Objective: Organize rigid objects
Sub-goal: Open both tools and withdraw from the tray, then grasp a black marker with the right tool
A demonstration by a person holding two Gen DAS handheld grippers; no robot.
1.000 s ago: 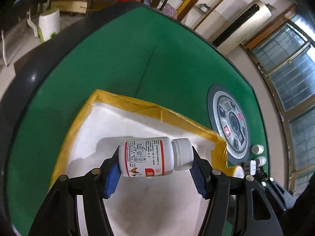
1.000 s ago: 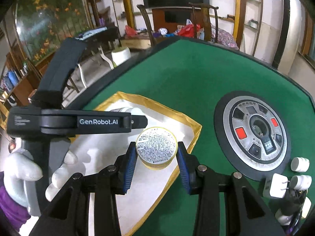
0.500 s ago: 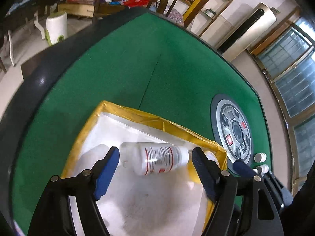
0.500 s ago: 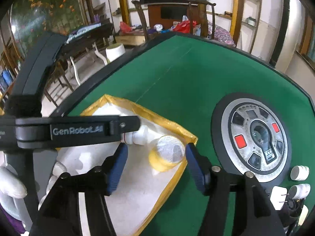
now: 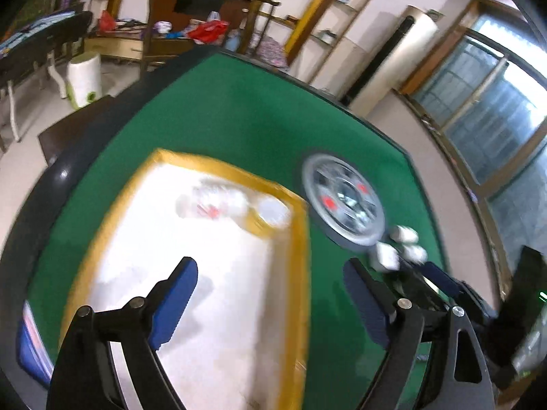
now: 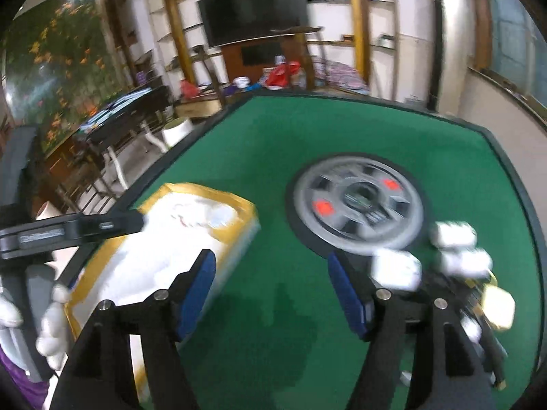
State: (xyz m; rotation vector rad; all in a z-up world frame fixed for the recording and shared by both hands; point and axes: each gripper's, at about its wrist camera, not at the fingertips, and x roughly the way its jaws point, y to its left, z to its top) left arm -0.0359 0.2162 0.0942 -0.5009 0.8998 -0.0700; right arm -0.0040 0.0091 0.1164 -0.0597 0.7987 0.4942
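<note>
Both views are blurred by motion. A white bottle with a red-marked label lies on its side in the far end of a white foam box with a yellow taped rim. A round yellow-sided jar rests beside it by the box's far right corner. My left gripper hangs above the box, jaws opening, nothing between them. My right gripper is over the green felt just right of the box, jaws opening and also empty.
The green felt table has a round grey control panel with red buttons. Several small white items cluster near its right edge. A white-gloved hand holds the left gripper. A blue-edged flat object lies left of the box.
Both grippers let go: the bottle and the jar dropped into the box and lie at its far end. Both grippers opened, rose and pulled back, the right one shifting right over the felt.
</note>
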